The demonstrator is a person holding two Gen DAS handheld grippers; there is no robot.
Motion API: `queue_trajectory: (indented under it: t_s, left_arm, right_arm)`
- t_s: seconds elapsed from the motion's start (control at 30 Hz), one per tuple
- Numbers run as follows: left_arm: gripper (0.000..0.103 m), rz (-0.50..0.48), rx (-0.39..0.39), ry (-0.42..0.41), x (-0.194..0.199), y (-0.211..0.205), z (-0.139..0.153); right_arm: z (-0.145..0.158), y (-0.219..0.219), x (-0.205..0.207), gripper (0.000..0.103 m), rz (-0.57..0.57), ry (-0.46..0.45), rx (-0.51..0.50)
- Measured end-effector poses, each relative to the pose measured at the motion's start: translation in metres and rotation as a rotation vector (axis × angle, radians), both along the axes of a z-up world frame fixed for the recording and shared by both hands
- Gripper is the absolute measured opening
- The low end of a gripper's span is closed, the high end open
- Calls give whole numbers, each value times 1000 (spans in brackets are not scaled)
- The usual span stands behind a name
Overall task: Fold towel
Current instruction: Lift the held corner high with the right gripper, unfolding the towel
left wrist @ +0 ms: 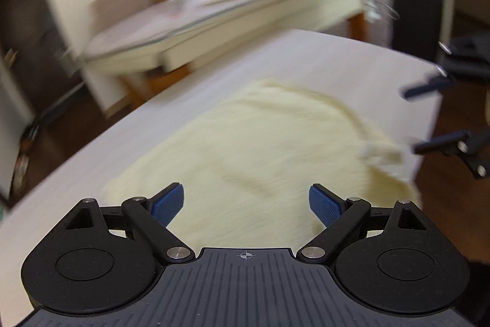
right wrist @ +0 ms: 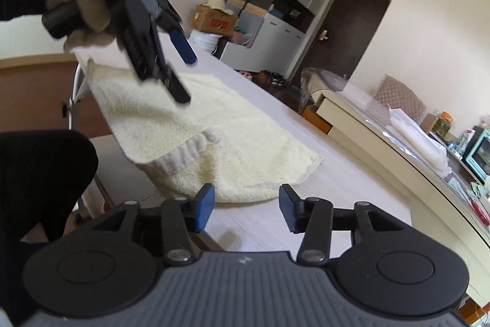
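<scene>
A cream towel (left wrist: 260, 143) lies on the white table (left wrist: 76, 173), partly folded, with one hemmed flap (right wrist: 183, 149) turned over onto it. My left gripper (left wrist: 246, 201) hovers over the towel's near part, its blue pads wide apart and nothing between them. In the right wrist view a gloved hand (right wrist: 82, 8) holds that left gripper (right wrist: 187, 78) above the towel's (right wrist: 245, 149) far end. My right gripper (right wrist: 247, 204) stands open at the towel's near rounded edge, its pads not pressing on the cloth. The right gripper (left wrist: 410, 121) also shows beside the towel's corner.
A long glass-topped table (right wrist: 382, 137) with a teal oven (right wrist: 480, 155), a jar and bags runs along the right. A padded chair (right wrist: 401, 97), cabinets (right wrist: 275, 32), a cardboard box (right wrist: 214, 17) and a dark door (right wrist: 346, 29) stand behind. A dark-clothed knee (right wrist: 46, 173) is at the near left.
</scene>
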State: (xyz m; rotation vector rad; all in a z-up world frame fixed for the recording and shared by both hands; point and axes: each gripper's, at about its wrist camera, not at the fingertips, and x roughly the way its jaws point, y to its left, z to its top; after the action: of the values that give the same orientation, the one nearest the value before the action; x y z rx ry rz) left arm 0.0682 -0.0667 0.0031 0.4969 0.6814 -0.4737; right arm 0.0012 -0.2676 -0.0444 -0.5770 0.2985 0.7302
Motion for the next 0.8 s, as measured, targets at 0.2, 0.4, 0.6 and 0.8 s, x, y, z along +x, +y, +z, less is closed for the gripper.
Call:
queue_trajectory:
  t_s: [0.2, 0.4, 0.6, 0.8]
  left_arm:
    - [93, -126, -36, 43, 0, -46, -8]
    - [93, -176, -238, 26, 3, -55, 20]
    - [93, -12, -145, 5, 2, -2, 19]
    - [93, 142, -135, 21, -15, 50, 16]
  right_arm:
    - [-5, -10, -10, 56, -25, -19, -23]
    - [-8, -15, -17, 59, -13, -49, -53]
    - [-16, -5, -22, 61, 53, -120, -150]
    - [-26, 10, -39, 59, 162, -252, -311]
